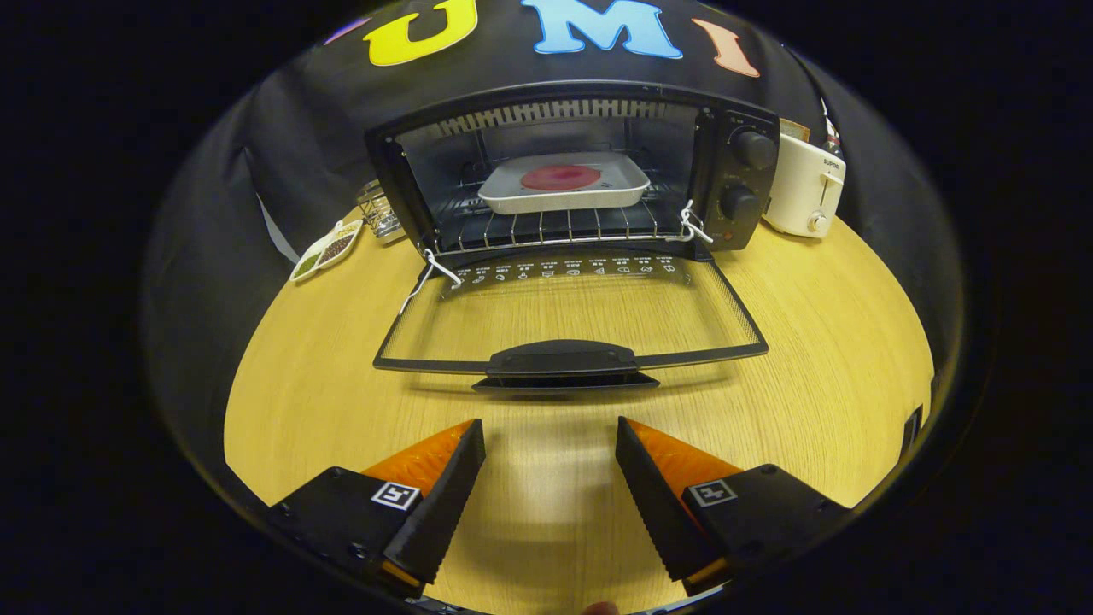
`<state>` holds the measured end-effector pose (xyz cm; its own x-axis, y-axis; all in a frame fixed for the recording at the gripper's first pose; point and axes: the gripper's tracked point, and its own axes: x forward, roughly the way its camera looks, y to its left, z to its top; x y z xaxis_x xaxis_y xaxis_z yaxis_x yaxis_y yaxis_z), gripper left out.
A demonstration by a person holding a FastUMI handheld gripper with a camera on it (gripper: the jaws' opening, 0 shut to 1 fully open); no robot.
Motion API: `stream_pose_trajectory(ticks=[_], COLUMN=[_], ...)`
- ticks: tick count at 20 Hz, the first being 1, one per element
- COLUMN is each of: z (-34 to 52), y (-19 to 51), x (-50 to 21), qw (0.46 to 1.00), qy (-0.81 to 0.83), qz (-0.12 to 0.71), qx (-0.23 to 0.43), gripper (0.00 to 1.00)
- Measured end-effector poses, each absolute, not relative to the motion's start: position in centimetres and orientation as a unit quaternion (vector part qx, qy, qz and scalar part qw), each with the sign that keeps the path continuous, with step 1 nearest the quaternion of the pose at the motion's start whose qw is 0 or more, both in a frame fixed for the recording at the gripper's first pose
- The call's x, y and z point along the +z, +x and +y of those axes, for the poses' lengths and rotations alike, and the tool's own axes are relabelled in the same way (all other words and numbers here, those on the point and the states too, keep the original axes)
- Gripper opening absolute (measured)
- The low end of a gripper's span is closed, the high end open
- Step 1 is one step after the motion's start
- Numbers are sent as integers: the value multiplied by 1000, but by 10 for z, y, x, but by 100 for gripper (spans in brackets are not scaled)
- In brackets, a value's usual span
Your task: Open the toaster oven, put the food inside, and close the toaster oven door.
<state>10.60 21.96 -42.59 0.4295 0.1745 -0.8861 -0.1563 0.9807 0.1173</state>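
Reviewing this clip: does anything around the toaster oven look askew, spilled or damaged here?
Nothing stands out. The white tray with the food sits level on the rack inside the toaster oven; its door lies fully open, handle just ahead of the open, empty claw.

Staged kitchen booth, toaster oven (564, 175) and white toaster (804, 192) on wooden table (299, 384)

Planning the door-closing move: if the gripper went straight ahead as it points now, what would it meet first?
Probably the door handle of the lowered oven door, straight ahead of the open gripper. The gripper's height is unclear; it might pass over the handle toward the tray inside.
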Motion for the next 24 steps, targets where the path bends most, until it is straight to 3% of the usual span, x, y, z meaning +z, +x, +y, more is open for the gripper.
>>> stream_pose_trajectory(ticks=[13, 24], z=[215, 214], y=[127, 137], x=[-435, -383], qw=[872, 905], qy=[-33, -34], qz=[484, 418], qx=[61, 68], gripper=[97, 97])
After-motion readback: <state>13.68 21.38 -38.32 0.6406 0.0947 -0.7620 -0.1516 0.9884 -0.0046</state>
